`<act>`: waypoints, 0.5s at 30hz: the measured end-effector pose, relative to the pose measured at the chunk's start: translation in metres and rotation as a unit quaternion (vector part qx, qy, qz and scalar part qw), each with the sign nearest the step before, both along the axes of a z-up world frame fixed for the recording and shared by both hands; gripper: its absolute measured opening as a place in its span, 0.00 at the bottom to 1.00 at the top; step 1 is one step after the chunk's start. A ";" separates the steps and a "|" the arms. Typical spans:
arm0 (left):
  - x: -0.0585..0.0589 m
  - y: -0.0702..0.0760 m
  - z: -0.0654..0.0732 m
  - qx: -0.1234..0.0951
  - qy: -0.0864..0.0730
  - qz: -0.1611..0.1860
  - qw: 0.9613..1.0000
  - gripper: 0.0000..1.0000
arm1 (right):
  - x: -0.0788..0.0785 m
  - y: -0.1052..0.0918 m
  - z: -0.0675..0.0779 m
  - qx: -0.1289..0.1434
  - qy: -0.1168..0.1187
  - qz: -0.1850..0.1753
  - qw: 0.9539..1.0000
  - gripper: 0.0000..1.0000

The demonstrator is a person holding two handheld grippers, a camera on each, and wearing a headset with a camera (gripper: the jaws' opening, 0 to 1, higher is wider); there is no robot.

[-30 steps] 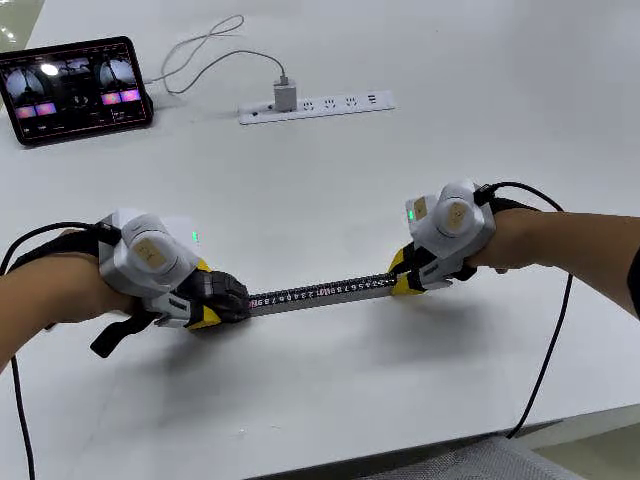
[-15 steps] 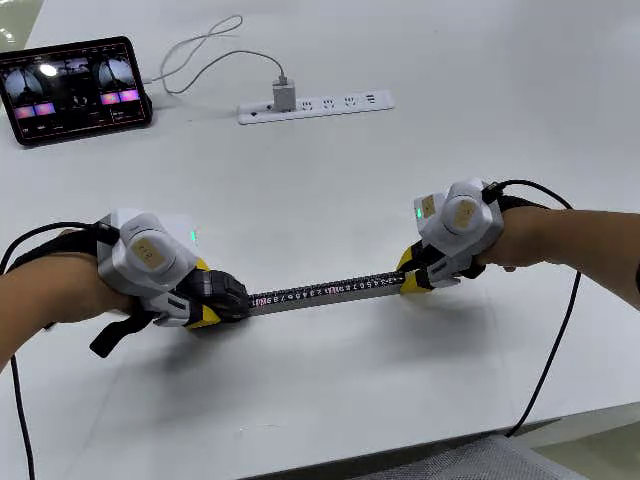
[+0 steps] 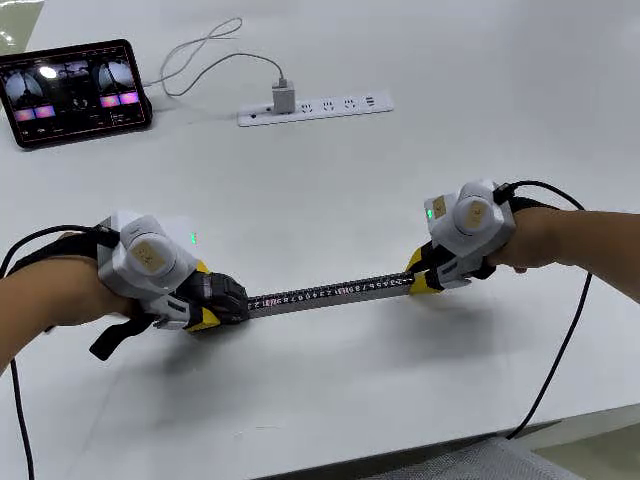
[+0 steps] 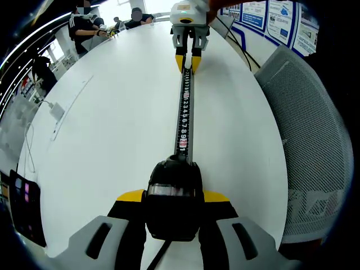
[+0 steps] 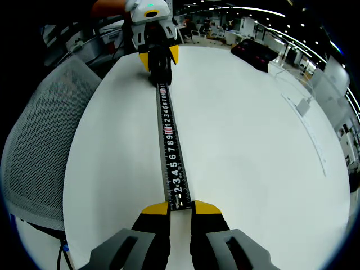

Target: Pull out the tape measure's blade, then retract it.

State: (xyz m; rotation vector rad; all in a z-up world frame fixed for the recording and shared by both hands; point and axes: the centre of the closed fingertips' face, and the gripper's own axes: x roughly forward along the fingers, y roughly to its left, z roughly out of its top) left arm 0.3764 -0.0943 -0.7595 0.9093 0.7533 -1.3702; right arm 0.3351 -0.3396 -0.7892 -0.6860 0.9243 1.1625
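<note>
The black tape measure case [image 3: 222, 298] sits between the jaws of my left gripper [image 3: 208, 302], which is shut on it; the case [image 4: 174, 194] fills the lower middle of the left gripper view. Its dark numbered blade [image 3: 330, 293] stretches right, just above the white table [image 3: 330, 150], to my right gripper [image 3: 418, 281]. That gripper is shut on the blade's end. In the right gripper view the blade [image 5: 171, 163] runs straight ahead from my right gripper [image 5: 180, 209] to the case [image 5: 159, 61]. In the left gripper view the blade [image 4: 184, 115] reaches the right gripper [image 4: 188, 59].
A tablet [image 3: 70, 88] with a lit screen lies at the table's far left. A white power strip [image 3: 315, 106] with a plugged charger and cable lies behind the work. A grey mesh chair [image 3: 470, 462] stands at the table's near edge. Black cables trail from both hands.
My right gripper has moved further right with the blade's end, so more blade is out of the case. The left gripper and case have stayed put.
</note>
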 end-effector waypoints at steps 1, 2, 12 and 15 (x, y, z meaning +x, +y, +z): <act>0.000 0.000 0.000 0.000 0.000 0.000 1.000 0.30 | 0.000 0.000 0.000 0.000 0.000 0.000 1.000 0.08; 0.000 0.000 0.000 0.000 0.000 0.000 1.000 0.30 | 0.000 -0.001 0.000 0.000 0.001 -0.001 1.000 0.08; 0.000 -0.001 0.000 0.000 0.000 0.000 1.000 0.30 | -0.001 -0.007 0.001 -0.001 0.002 -0.005 1.000 0.08; 0.000 -0.001 0.001 0.000 0.000 0.001 1.000 0.30 | -0.002 -0.010 0.001 -0.001 0.002 -0.007 1.000 0.08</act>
